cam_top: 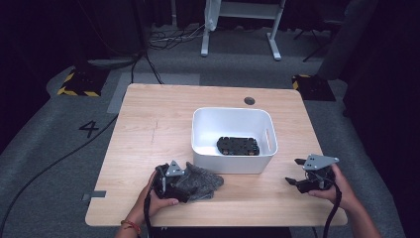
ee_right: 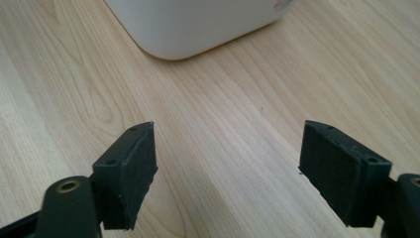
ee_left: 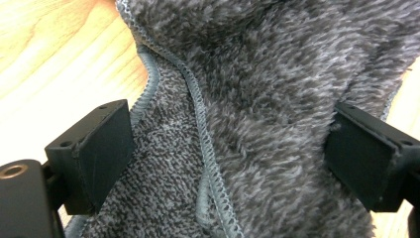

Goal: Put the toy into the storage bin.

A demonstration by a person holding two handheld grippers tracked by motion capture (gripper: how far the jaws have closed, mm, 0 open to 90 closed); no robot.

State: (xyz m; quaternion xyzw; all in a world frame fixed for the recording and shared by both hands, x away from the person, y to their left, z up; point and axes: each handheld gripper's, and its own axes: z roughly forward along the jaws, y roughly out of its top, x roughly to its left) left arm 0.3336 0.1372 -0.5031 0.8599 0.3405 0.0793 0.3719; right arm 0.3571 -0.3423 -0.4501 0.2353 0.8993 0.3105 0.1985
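1. While one white plastic bin (cam_top: 233, 141) stood near the middle of the table (cam_top: 148, 129), it held one flat black part with round holes (cam_top: 238, 146).
2. One grey fleece cloth (cam_top: 200, 181) lay bunched on the table, touching the bin's near wall.
3. The left claw (cam_top: 187, 184) was spread around the cloth's folds, its pads not visibly pressing.
4. The right claw (cam_top: 293, 172) was spread wide over bare wood, holding nothing.

On the table (cam_top: 148, 129) a bin (cam_top: 233, 119) stood near the middle, with a flat tray (cam_top: 238, 146) lying inside it. A cloth (cam_top: 203, 182) lay just before the bin's near left corner, the left gripper (cam_top: 185, 186) upon it. The right gripper (cam_top: 295, 172) hung well apart to the right, before the bin's right corner
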